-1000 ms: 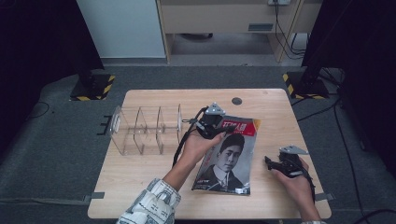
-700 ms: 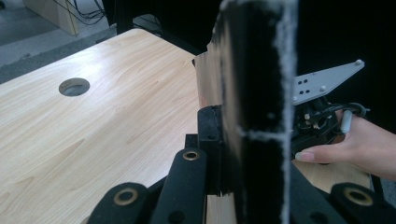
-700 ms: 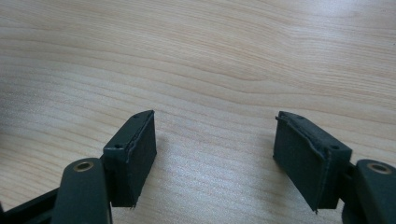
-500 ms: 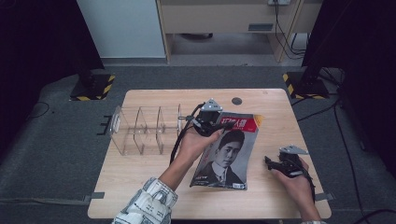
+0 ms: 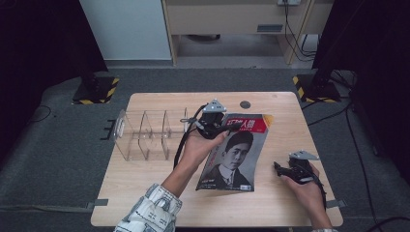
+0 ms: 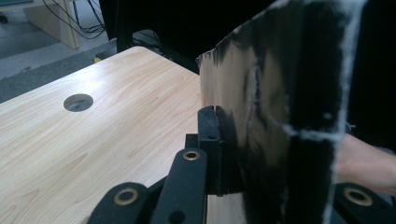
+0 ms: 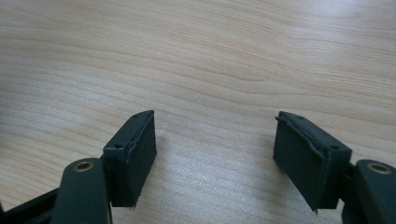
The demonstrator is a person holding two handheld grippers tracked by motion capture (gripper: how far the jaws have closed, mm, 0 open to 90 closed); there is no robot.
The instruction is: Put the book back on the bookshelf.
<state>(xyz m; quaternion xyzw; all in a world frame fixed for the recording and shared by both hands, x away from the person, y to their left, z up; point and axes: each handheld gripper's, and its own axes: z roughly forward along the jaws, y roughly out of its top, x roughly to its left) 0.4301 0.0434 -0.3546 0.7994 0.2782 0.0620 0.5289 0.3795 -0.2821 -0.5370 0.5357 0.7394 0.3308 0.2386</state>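
Observation:
A magazine (image 5: 237, 154) with a portrait cover and a red title band is tilted up off the wooden table (image 5: 154, 193), its lower edge near the table. My left gripper (image 5: 220, 126) is shut on the magazine's upper left edge, just right of a clear divided rack (image 5: 145, 135). In the left gripper view the glossy page (image 6: 280, 116) stands between the jaws of that gripper (image 6: 261, 154), and it hides the far jaw. My right gripper (image 5: 280, 168) rests low at the table's right side, open. Its pads (image 7: 135, 154) frame bare wood.
The clear rack has several upright dividers and stands at the table's left half. A round cable hole (image 5: 245, 104) sits near the far edge, also seen as the hole (image 6: 78, 102). Black stands and cables ring the table on the floor.
The left gripper has lifted the magazine's top edge and drawn it left toward the rack, so the cover stands steeper. The right gripper has stayed put.

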